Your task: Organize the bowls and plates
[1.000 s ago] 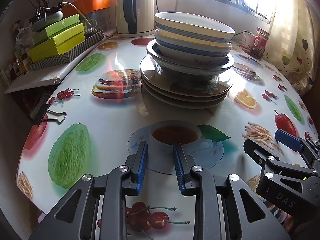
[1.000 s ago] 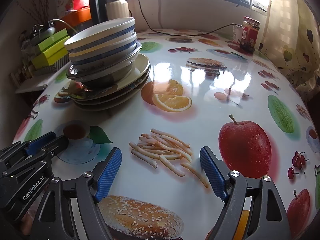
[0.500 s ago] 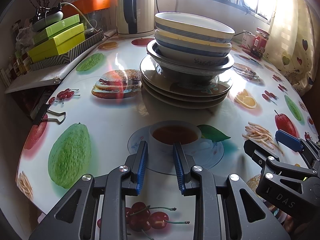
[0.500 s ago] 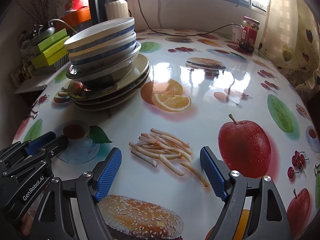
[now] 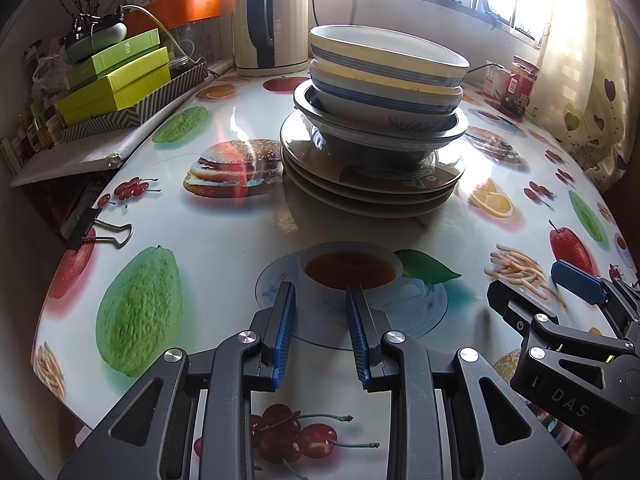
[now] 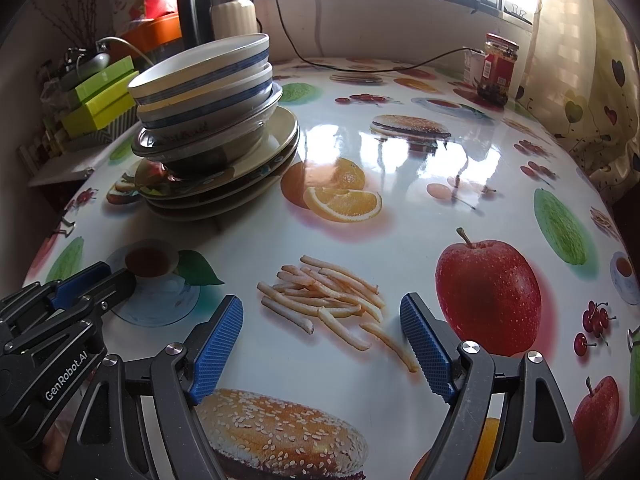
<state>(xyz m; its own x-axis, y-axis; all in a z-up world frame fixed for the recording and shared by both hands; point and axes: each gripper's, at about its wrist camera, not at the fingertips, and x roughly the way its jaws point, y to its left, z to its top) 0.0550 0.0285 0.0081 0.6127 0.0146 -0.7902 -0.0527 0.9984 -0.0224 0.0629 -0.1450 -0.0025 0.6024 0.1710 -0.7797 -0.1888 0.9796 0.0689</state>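
A pile of dishes stands on the picture-printed table (image 5: 224, 248). Three beige plates (image 5: 372, 188) lie at the bottom, and several nested bowls (image 5: 384, 68) sit on them, the upper ones white with blue stripes. The right wrist view shows the same plates (image 6: 264, 160) and bowls (image 6: 204, 76) at far left. My left gripper (image 5: 320, 288) hovers near the table's front edge, well short of the pile, its jaws a narrow gap apart with nothing between them. My right gripper (image 6: 320, 300) is wide open and empty over printed fries, to the right of the left gripper (image 6: 92, 276).
A cream kettle (image 5: 272, 20), stacked green boxes (image 5: 116, 76) and an orange tub (image 5: 180, 4) crowd the back left. A binder clip (image 5: 100, 232) lies at the left edge. A red-labelled jar (image 6: 498, 68) and a black cable (image 6: 360, 66) are at the back right by a curtain.
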